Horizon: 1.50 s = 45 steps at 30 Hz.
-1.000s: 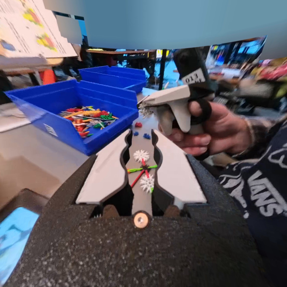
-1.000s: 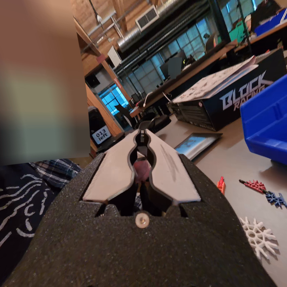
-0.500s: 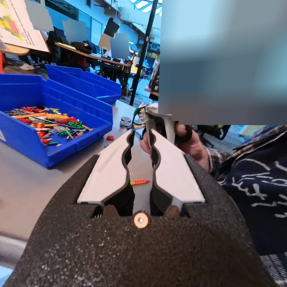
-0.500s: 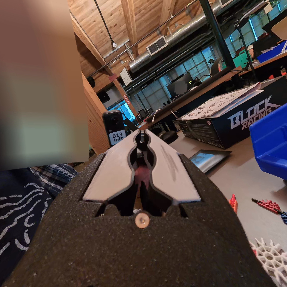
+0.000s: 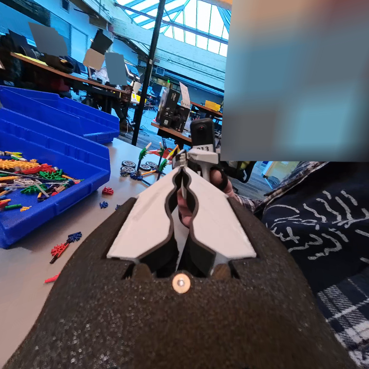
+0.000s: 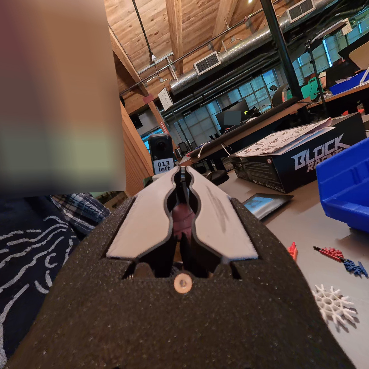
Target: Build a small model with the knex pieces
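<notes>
Left wrist view, centre of frame: a thin pale piece [image 5: 183,187], edge-on and hard to identify, sits pinched between the nearly closed left hand-held gripper [image 5: 182,172] and the right hand-held gripper [image 6: 182,169], also clamped narrow. It looks light, stiff and slick, so best held by its flat faces. Lower left, a blue bin [image 5: 60,201] stands on the tabletop [image 5: 30,259]. A white sticker [image 6: 163,166] and a black box [image 6: 279,169] carry print.

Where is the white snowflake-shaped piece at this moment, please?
In the right wrist view, the white snowflake piece lies flat on the grey table, lower right, just below the joined red and blue connectors.
</notes>
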Available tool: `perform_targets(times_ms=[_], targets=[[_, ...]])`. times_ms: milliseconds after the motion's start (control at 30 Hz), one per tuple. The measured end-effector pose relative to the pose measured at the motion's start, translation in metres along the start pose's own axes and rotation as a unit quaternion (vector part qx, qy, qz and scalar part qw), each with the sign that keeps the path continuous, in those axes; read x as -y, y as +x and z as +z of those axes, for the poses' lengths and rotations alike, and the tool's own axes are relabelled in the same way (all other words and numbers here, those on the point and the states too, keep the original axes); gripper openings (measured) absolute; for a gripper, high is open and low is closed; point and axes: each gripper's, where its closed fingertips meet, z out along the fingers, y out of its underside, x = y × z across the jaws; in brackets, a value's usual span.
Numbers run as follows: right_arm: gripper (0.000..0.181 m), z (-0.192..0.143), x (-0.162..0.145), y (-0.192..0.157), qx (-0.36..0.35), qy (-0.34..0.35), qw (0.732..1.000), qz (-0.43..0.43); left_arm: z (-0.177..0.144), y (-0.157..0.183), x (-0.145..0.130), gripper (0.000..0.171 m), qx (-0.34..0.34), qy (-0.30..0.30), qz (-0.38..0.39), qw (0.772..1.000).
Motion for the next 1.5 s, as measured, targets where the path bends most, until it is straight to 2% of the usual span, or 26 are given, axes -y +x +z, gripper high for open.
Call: perform_targets(times_ms=[167,267,367,467,533,633,733,867,1067,1200,1300,1367,1500], targets=[[0.002,-0.011,-0.004,0.007,-0.033,-0.018,0.999,-0.023,0.009,0.0,0.008,0.0,-0.027,-0.011,0.0,1.0],[0.002,-0.019,0.005,0.008,-0.049,-0.001,0.998,-0.034,0.021,0.001,0.005,0.0,-0.029,-0.029,0.026,0.999],[0.002,-0.03,0.02,0.009,-0.065,0.017,0.997,-0.046,0.03,-0.007,0.01,0.0,-0.015,-0.018,0.026,0.999],[0.002,-0.036,0.032,0.003,-0.07,0.034,0.995,-0.065,0.042,-0.003,0.008,0.018,-0.046,-0.019,-0.003,0.999],[0.003,-0.04,0.04,-0.001,-0.074,0.048,0.993,-0.076,0.052,0.002,0.004,0.021,-0.064,-0.018,-0.009,0.998],[0.002,-0.044,0.045,-0.004,-0.077,0.058,0.992,-0.08,0.065,0.016,0.001,0.017,-0.114,-0.014,-0.044,0.992],[0.002,-0.048,0.044,-0.003,-0.084,0.057,0.991,-0.083,0.073,0.022,-0.003,0.0,-0.127,-0.016,-0.044,0.991],[0.002,-0.055,0.041,0.001,-0.099,0.047,0.991,-0.082,0.075,0.025,0.002,0.0,-0.133,0.0,-0.039,0.99],[0.002,-0.07,0.053,-0.003,-0.119,0.061,0.986,-0.101,0.086,0.024,0.002,0.0,-0.132,-0.003,-0.032,0.991],[0.003,-0.07,0.059,-0.008,-0.119,0.071,0.984,-0.112,0.094,0.029,-0.001,0.018,-0.148,0.003,-0.062,0.987],[0.003,-0.065,0.055,-0.007,-0.11,0.066,0.986,-0.107,0.093,0.034,0.0,0.014,-0.15,0.008,-0.06,0.987],[0.002,-0.061,0.052,-0.008,-0.098,0.067,0.988,-0.099,0.09,0.034,0.002,0.0,-0.145,0.013,-0.05,0.988],[0.002,-0.053,0.047,-0.007,-0.091,0.059,0.989,-0.096,0.081,0.034,0.006,0.0,-0.139,0.019,-0.043,0.989]])
